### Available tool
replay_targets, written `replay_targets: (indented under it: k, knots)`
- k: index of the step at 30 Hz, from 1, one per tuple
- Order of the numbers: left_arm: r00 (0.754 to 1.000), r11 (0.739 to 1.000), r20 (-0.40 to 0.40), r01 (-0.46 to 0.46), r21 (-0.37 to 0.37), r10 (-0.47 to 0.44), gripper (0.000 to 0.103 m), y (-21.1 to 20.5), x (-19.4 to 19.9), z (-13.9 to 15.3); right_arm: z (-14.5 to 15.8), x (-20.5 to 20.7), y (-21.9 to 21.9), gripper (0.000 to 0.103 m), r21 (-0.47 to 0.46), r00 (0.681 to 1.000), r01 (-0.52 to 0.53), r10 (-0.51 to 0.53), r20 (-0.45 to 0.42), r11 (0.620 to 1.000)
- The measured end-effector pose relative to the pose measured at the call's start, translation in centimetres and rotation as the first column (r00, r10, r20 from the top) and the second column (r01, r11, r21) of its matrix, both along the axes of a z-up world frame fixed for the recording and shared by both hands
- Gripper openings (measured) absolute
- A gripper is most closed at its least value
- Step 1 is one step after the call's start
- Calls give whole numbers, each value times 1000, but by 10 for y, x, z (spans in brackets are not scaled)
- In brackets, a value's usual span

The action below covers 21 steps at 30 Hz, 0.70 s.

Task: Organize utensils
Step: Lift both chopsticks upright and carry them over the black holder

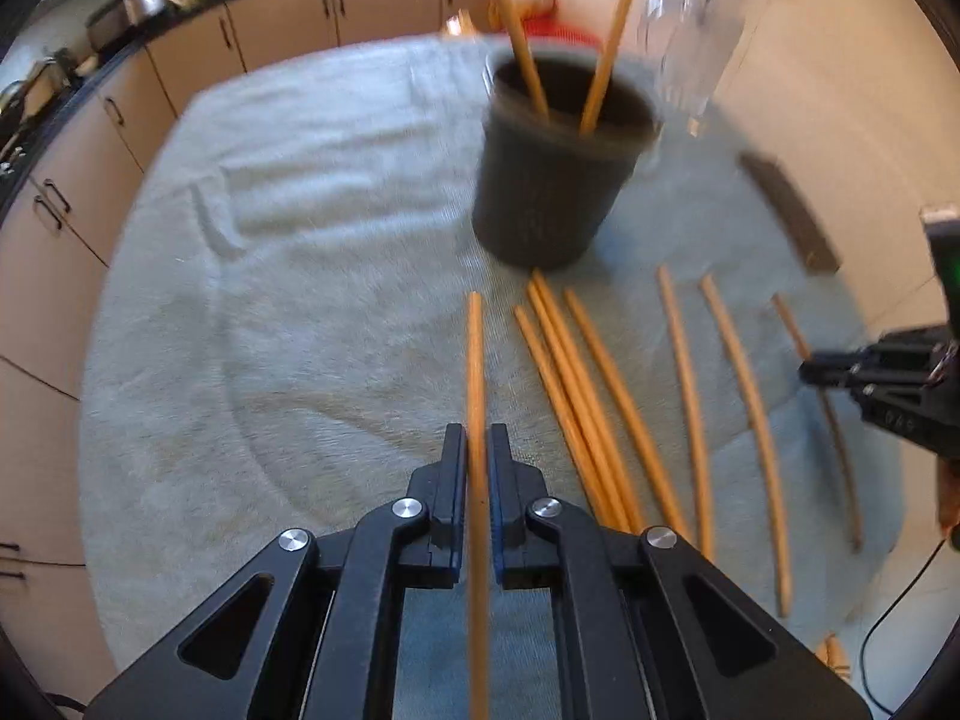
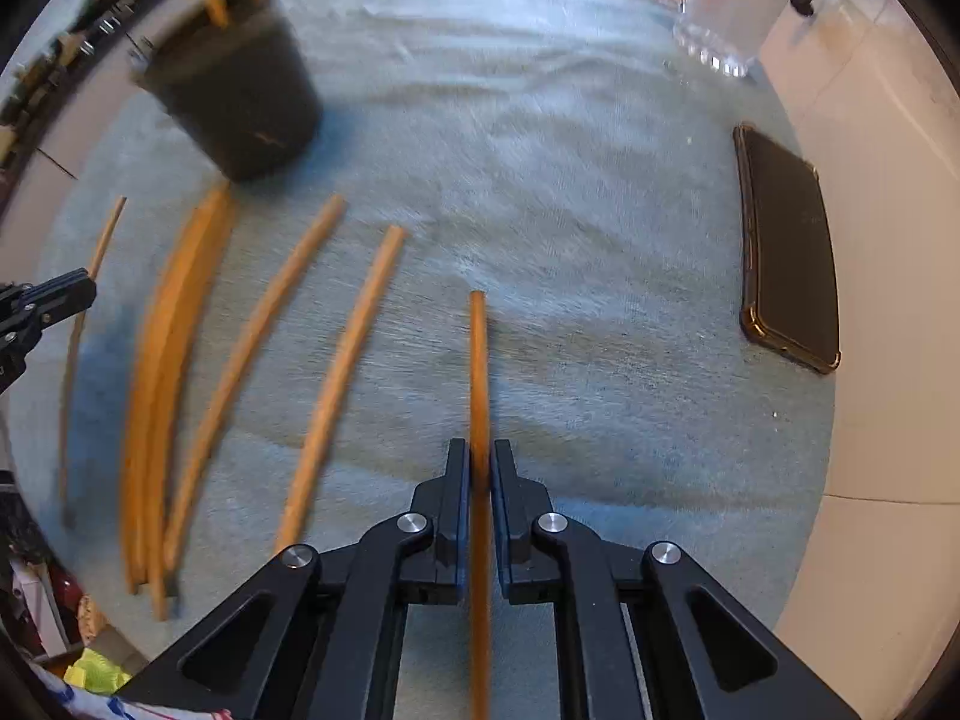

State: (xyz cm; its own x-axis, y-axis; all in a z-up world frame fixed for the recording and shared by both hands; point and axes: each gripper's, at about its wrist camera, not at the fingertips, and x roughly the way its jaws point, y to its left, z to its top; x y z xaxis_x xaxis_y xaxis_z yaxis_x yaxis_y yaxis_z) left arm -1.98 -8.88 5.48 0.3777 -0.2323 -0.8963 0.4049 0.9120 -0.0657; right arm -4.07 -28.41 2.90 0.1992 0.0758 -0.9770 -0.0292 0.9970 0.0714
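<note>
My left gripper (image 1: 478,438) is shut on a wooden chopstick (image 1: 476,360) that runs forward between its pads. Ahead of it stands a dark round holder (image 1: 552,180) with two chopsticks (image 1: 516,30) leaning inside. Several loose chopsticks (image 1: 576,396) lie on the pale towel (image 1: 270,240) to the right of my left gripper. My right gripper (image 2: 478,450) is shut on another chopstick (image 2: 478,360) above the towel (image 2: 570,210). The holder (image 2: 240,102) sits at the far left in the right wrist view, with several chopsticks (image 2: 162,360) lying below it. Each gripper shows at the edge of the other's view.
A dark phone (image 2: 786,246) lies at the towel's right edge. A clear glass jug (image 2: 732,0) stands at the far right corner. Wooden cabinets (image 1: 90,180) and a dark countertop with pots curve round the left. A cable (image 1: 888,648) trails off the table's right side.
</note>
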Motion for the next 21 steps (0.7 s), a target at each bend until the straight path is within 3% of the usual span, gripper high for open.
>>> replay_targets:
  k: [2,7,13,21]
  knots:
    - [997,1000,77,-13,-25,15,6,10,-17,21,16,-11,0,7,27,998,5,-7,60,1000]
    - [987,994,158,-21,-103,38,6,36,-51,50,59,-47,-5,7,104,973,18,-41,225,994]
    - [960,990,275,-11,-143,50,6,50,-89,67,97,-80,-12,7,131,920,24,-73,385,991]
    - [921,979,376,-24,-203,101,6,75,-126,91,115,-107,-6,7,144,883,25,-90,461,989]
